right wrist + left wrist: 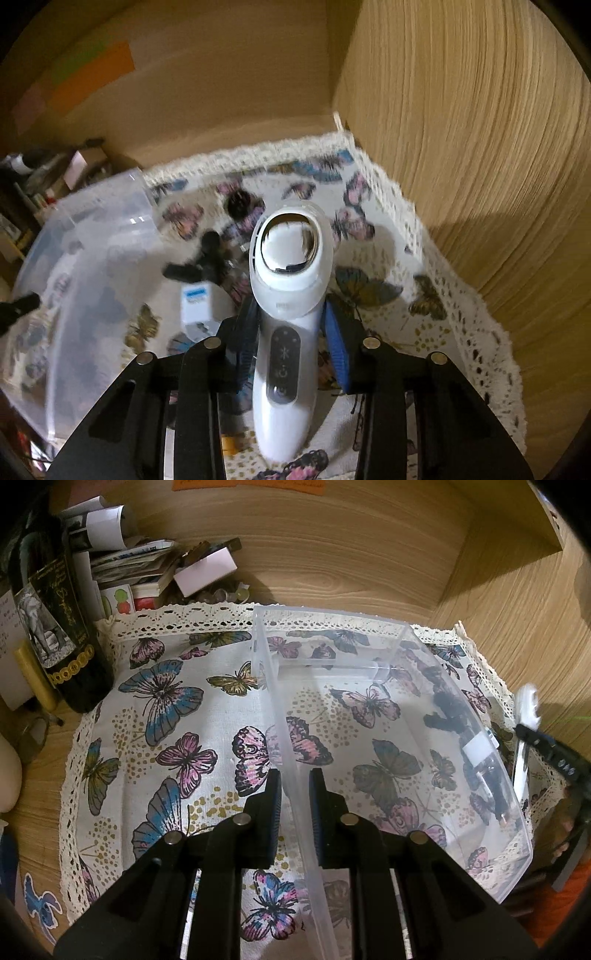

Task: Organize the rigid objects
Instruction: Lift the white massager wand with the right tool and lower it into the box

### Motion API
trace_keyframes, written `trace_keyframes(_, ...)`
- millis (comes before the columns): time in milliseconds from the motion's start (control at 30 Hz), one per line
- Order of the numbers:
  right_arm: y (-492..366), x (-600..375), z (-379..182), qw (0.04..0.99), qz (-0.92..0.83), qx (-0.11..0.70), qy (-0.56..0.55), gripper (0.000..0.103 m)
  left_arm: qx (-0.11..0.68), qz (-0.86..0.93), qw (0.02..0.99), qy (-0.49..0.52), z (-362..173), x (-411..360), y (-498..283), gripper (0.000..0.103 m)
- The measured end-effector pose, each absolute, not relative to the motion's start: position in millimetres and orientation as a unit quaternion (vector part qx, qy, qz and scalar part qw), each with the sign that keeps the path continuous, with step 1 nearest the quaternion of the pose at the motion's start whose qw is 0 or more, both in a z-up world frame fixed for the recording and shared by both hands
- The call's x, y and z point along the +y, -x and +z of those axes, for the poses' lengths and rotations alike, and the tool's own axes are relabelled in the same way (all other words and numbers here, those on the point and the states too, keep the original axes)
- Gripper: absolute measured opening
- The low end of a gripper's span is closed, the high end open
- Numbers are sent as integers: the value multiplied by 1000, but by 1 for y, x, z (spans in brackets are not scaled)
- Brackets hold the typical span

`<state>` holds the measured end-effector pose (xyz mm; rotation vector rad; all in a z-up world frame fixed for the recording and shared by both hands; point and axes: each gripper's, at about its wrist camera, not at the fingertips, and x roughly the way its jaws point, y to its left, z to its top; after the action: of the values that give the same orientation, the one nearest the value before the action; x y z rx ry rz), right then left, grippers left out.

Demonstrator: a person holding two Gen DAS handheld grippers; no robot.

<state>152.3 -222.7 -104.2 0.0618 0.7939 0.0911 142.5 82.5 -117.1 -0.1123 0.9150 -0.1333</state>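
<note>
Left gripper (294,814) jaws pinch clear plastic bin (424,653) wall; right gripper (290,343) jaws apparently grip white handheld massager device (286,295), view blurred.

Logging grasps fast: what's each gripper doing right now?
Left gripper: shut on the clear bin wall.
Right gripper: shut on the white handheld device.

One clear plastic bin (399,716) stands around the left jaws. One white handheld device (286,306) sits between the right jaws. One small white box (197,304) and two dark items (207,258) (blurred, possibly more) lie ahead-left of them.
</note>
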Motion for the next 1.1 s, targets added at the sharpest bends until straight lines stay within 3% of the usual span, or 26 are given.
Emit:
trace_keyframes(667,-125,-146,-13,952,165,256,24,32,428,-60,901,46,-114,81,-137,14)
trace_keyframes(1100,-140,-77,-33,922,242,293,71,32,422,-63,903,44,-114,80,-136,14)
